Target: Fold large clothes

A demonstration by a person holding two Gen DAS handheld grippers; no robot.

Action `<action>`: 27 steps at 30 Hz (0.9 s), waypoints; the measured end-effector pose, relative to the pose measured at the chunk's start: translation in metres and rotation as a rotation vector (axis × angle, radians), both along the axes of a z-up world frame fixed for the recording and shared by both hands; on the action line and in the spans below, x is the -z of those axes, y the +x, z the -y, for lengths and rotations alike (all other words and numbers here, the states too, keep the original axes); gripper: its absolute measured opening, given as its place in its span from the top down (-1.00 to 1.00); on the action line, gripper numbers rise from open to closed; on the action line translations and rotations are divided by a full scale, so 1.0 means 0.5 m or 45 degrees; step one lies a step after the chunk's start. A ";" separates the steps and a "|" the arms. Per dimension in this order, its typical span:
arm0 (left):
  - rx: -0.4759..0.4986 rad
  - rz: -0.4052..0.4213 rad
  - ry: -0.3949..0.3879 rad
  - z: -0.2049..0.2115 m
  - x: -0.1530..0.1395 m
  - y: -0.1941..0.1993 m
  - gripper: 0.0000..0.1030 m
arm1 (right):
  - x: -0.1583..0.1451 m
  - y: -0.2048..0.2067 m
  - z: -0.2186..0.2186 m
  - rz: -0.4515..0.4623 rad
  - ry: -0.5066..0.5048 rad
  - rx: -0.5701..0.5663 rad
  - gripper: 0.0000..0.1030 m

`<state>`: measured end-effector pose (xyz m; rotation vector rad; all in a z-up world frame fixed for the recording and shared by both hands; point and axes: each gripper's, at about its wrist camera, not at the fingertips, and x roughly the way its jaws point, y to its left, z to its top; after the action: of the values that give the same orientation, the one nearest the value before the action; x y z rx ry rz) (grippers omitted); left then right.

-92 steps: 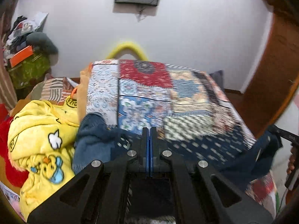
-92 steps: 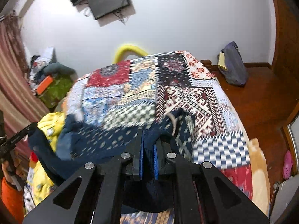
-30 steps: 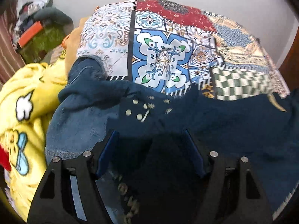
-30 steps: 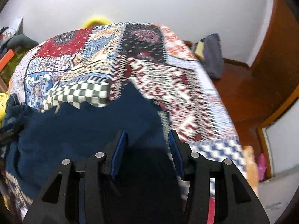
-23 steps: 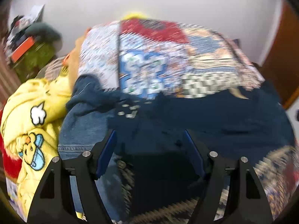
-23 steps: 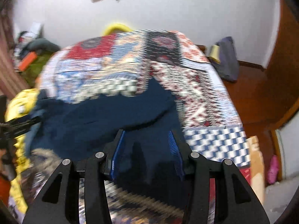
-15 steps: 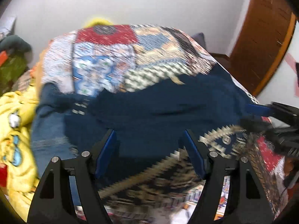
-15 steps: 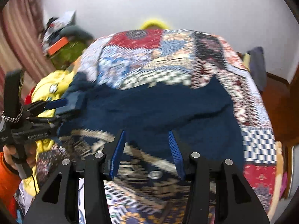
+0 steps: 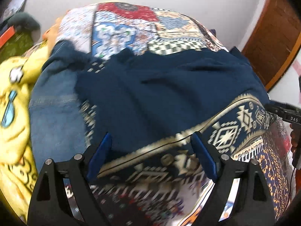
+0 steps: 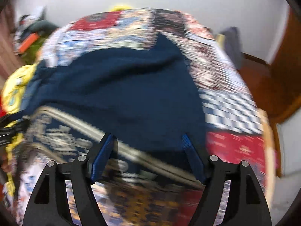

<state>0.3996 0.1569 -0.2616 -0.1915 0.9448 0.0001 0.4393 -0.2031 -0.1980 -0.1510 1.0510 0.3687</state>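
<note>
A large navy garment [image 9: 160,94] with a cream patterned border [image 9: 231,130] lies spread across the patchwork bed cover [image 9: 131,28]. My left gripper [image 9: 151,139] hovers over its near edge, jaws opening wide, with nothing pinched between the blue pads. The right wrist view is blurred: the same navy garment [image 10: 131,86] lies flat, and my right gripper [image 10: 147,137] stands above its near edge, jaws opening, pads clear of the cloth. The right gripper's black body [image 9: 284,113] shows at the far right of the left wrist view.
Blue jeans [image 9: 54,101] and a yellow cartoon blanket [image 9: 13,101] are heaped at the bed's left side. A wooden door [image 9: 272,37] stands at the right. A dark bag [image 10: 231,43] rests on the wooden floor beyond the bed. Clutter [image 10: 32,32] lines the left wall.
Both grippers let go of the navy garment, which now lies spread on the bed. Both pairs of jaws have widened, and the views have drawn back toward the garment's patterned near edge.
</note>
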 end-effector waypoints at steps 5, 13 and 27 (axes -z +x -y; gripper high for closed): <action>-0.212 -0.119 0.139 -0.078 0.033 -0.035 -0.69 | 0.008 -0.010 0.104 -0.075 -0.001 0.162 -0.40; -0.428 -0.070 0.038 -0.177 -0.017 -0.144 -0.69 | -0.036 -0.069 0.176 -0.036 0.002 0.215 -0.40; -0.307 -0.018 -0.785 -0.112 0.011 -0.121 -0.69 | -0.126 -0.127 0.094 0.113 0.149 0.080 -0.40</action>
<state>0.3389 0.2129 -0.2673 -0.8753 0.9092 -0.0681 0.3758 -0.2501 -0.1351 -0.0294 0.9420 0.3625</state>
